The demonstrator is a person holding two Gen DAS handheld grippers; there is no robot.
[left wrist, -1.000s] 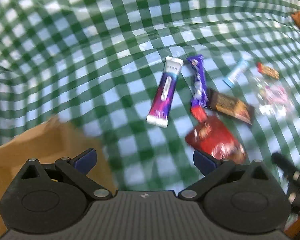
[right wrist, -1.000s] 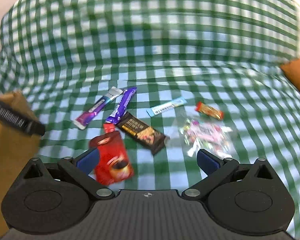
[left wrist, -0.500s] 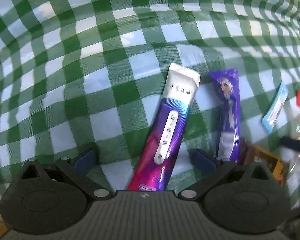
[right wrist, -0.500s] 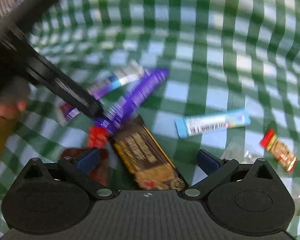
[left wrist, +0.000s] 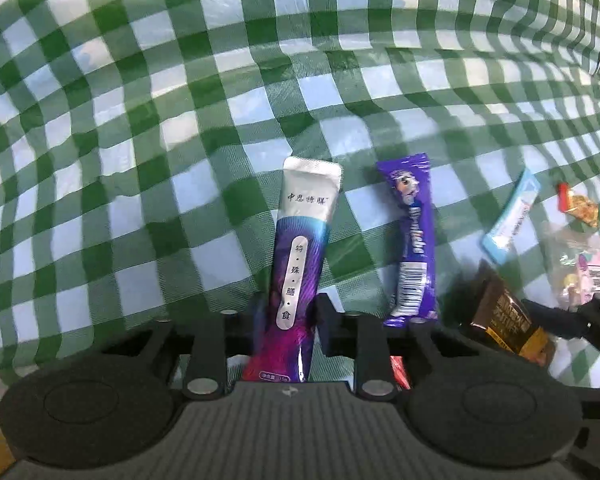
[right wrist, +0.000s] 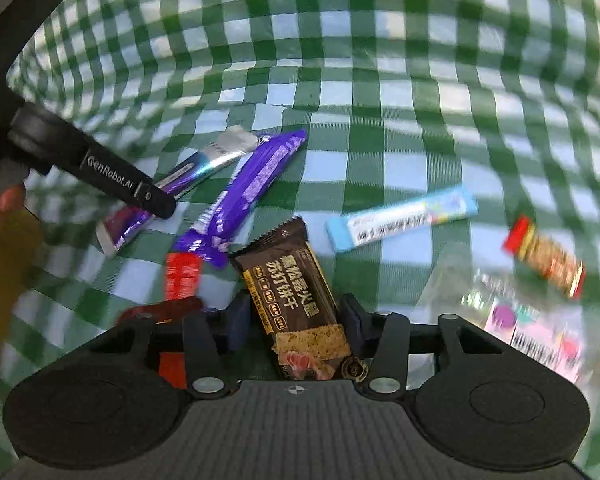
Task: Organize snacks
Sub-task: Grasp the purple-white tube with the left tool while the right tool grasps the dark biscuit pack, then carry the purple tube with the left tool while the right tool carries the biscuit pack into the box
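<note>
My left gripper (left wrist: 287,320) is shut on a white and purple stick pack (left wrist: 302,256) lying on the green checked cloth; the pack also shows in the right wrist view (right wrist: 204,164). My right gripper (right wrist: 294,320) is shut on a brown cracker pack (right wrist: 296,296), which shows in the left wrist view (left wrist: 508,320) too. A purple candy bar (left wrist: 414,236) lies between the two packs; it also shows in the right wrist view (right wrist: 252,184).
A light blue stick (right wrist: 400,218), a small red and brown bar (right wrist: 548,258) and a clear bag of sweets (right wrist: 528,320) lie to the right. A red pouch (right wrist: 180,280) lies by the right gripper. A brown cardboard edge (right wrist: 4,280) is at left.
Both grippers have come down to the cloth and shut, the left on the stick pack, the right on the cracker pack. Both were open a second ago.
</note>
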